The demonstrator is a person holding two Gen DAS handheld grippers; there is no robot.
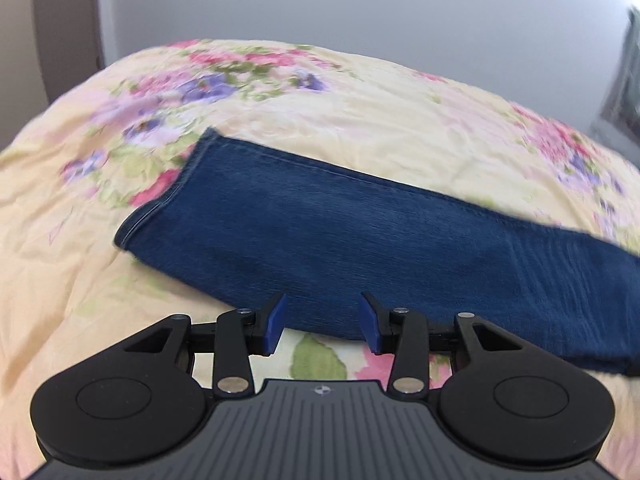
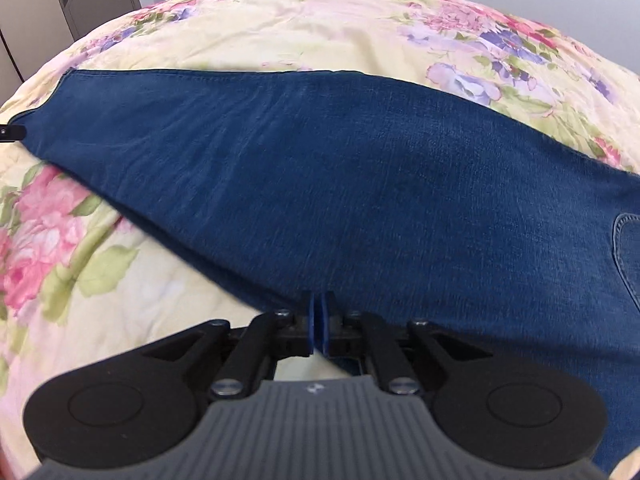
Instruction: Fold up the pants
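Note:
Dark blue jeans (image 1: 340,232) lie flat across a floral bedspread (image 1: 360,120), with the leg hem at the left. My left gripper (image 1: 323,322) hovers at the near edge of the leg. It is open, its blue pads (image 1: 276,324) apart, and nothing is pinched between them. In the right wrist view the jeans (image 2: 340,168) widen toward the right, where a back pocket (image 2: 626,248) shows. My right gripper (image 2: 319,320) is shut, its pads pressed together on the near edge of the jeans.
The bedspread (image 2: 100,280) is cream with pink and purple flowers and extends all around the jeans. A grey wall (image 1: 360,8) rises behind the bed. A cabinet door (image 2: 80,0) stands at the far left, and a small black part (image 2: 12,132) touches the hem corner.

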